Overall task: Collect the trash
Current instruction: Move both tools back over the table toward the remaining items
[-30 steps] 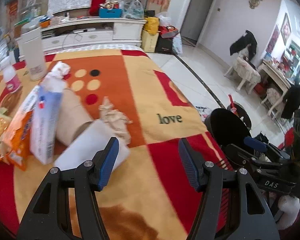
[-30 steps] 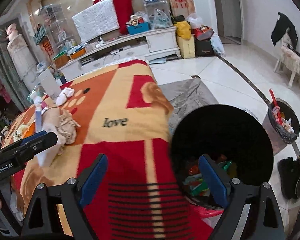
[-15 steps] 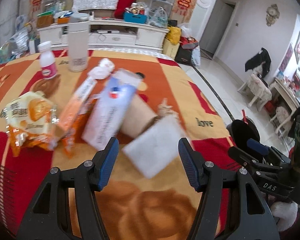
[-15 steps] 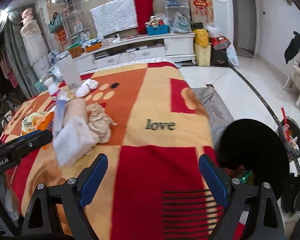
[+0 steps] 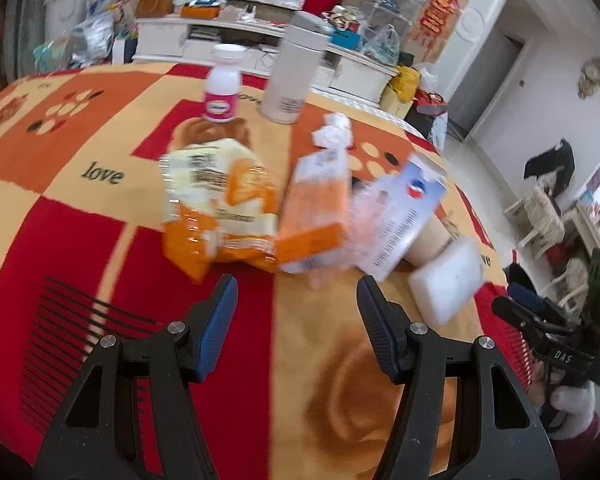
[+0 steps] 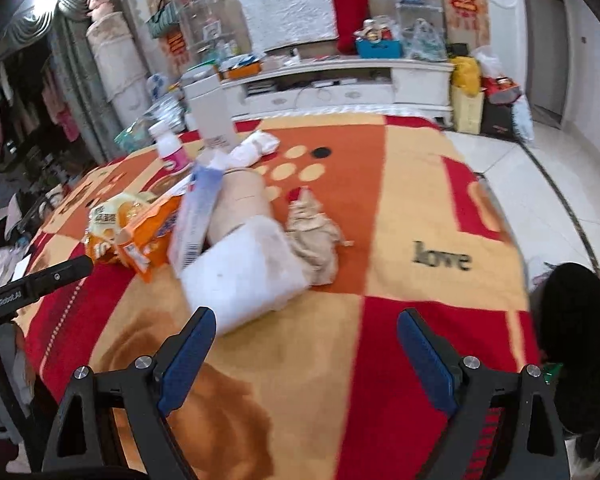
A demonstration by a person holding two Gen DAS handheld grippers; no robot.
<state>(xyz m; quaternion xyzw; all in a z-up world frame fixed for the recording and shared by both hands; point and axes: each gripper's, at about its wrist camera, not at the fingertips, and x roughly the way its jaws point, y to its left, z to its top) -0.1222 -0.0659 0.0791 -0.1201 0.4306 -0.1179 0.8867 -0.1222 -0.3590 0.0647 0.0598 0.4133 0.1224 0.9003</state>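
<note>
Red-orange-cream checked blanket (image 5: pixel 80 240), orange snack bag (image 5: pixel 220 216), white packet (image 6: pixel 244 276)

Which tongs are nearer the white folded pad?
Right. The right tongs hover open just short of the white folded pad; the left tongs face the orange snack bag instead.

A: Left wrist view: where does it look from?
B: From behind the left gripper (image 5: pixel 296 304), tilted down over the blanket-covered tabletop (image 5: pixel 80 216), close to the orange snack bag (image 5: pixel 220 216).
A: And the right wrist view?
B: From behind the right gripper (image 6: pixel 306 340), angled down likewise, near the white pad (image 6: pixel 244 276), facing the white cabinet (image 6: pixel 340 80).
A: Shared ground?
B: The same heap of litter, the pink-labelled bottle (image 5: pixel 223 88) and the cabinet wall.
</note>
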